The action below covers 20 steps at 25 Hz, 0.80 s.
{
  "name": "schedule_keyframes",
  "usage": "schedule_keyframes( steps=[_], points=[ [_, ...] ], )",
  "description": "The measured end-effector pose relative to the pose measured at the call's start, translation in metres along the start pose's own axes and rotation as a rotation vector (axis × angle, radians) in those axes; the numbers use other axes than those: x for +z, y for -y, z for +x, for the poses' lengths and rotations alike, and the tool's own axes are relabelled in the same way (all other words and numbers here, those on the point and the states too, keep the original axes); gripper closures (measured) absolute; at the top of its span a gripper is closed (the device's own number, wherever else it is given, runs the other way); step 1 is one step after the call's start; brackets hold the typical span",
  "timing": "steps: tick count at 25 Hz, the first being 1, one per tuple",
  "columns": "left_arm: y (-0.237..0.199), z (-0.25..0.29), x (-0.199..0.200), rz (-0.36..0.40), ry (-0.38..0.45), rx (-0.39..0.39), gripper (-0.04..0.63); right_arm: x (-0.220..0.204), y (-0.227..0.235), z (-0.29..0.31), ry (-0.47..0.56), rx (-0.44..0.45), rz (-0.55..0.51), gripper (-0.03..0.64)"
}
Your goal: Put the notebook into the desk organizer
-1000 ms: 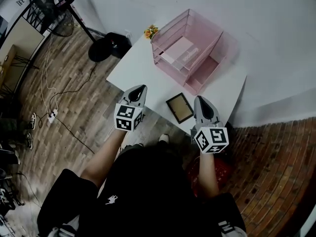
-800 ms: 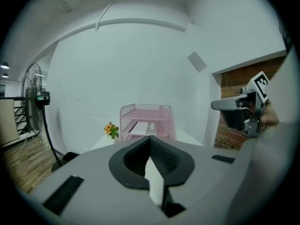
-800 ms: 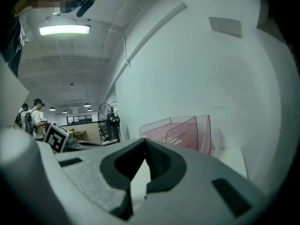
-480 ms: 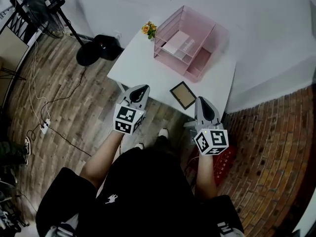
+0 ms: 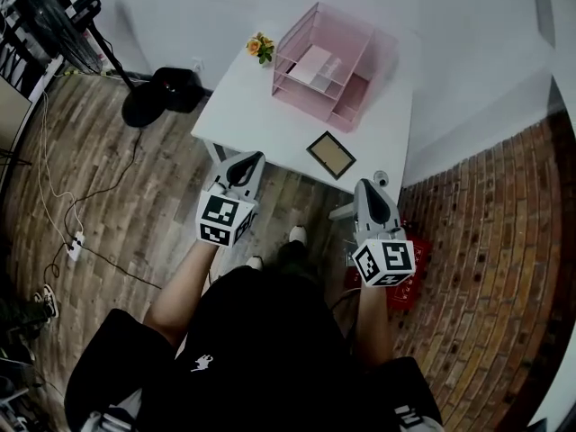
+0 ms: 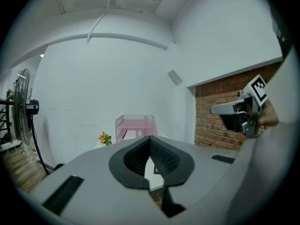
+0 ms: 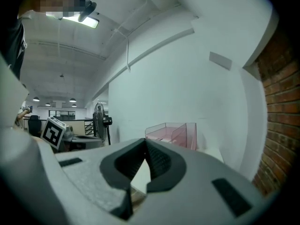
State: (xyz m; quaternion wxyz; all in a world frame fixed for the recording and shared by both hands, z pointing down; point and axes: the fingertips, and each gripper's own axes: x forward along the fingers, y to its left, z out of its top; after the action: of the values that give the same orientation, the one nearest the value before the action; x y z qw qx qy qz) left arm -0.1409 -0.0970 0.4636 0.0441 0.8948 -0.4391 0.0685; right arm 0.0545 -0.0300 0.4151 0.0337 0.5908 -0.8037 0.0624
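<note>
Against the picture of a second earlier, the rectangular white surface (image 5: 261, 120) is seen smaller and higher in the head view. More wood-plank floor (image 5: 108, 205) and red brickwork (image 5: 486, 241) are shown around it. The left hand-held gripper (image 5: 249, 158) and the right hand-held gripper (image 5: 367, 184) have been drawn back: their tips overlapped the surface then and now reach only its near edge in the picture. Both pairs of jaws are pressed together at the tips with nothing held, as before. The dark-bordered rectangular notebook with a tan cover (image 5: 330, 155) lies flat where it lay, by the near right edge, just in front of the pink translucent tiered desk organizer (image 5: 355, 97) and outside it.

The organizer's lower tiers are hard to make out; a pale sheet (image 5: 315, 64) is seen in the top tier. A red crate (image 5: 412, 288) is partly hidden by the right hand-held gripper. In both gripper views the notebook is masked by the jaws.

Bare white surface lies between the near edge and the notebook. Small orange flowers (image 5: 261, 48) sit at the far left corner, and a black round fan base (image 5: 162, 93) stands on the floor beside it.
</note>
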Motion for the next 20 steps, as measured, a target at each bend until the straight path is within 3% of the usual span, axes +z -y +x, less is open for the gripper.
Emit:
schedule_keyframes(
  steps=[8,20],
  points=[
    [0.002,-0.021,0.023,0.044,0.061,-0.005,0.592,0.014,-0.019,-0.015,0.03,-0.007,-0.025,0.614],
    [0.003,-0.022,0.037,0.054,0.083,0.008,0.592,0.022,-0.021,-0.019,0.042,0.004,-0.04,0.615]
  ],
)
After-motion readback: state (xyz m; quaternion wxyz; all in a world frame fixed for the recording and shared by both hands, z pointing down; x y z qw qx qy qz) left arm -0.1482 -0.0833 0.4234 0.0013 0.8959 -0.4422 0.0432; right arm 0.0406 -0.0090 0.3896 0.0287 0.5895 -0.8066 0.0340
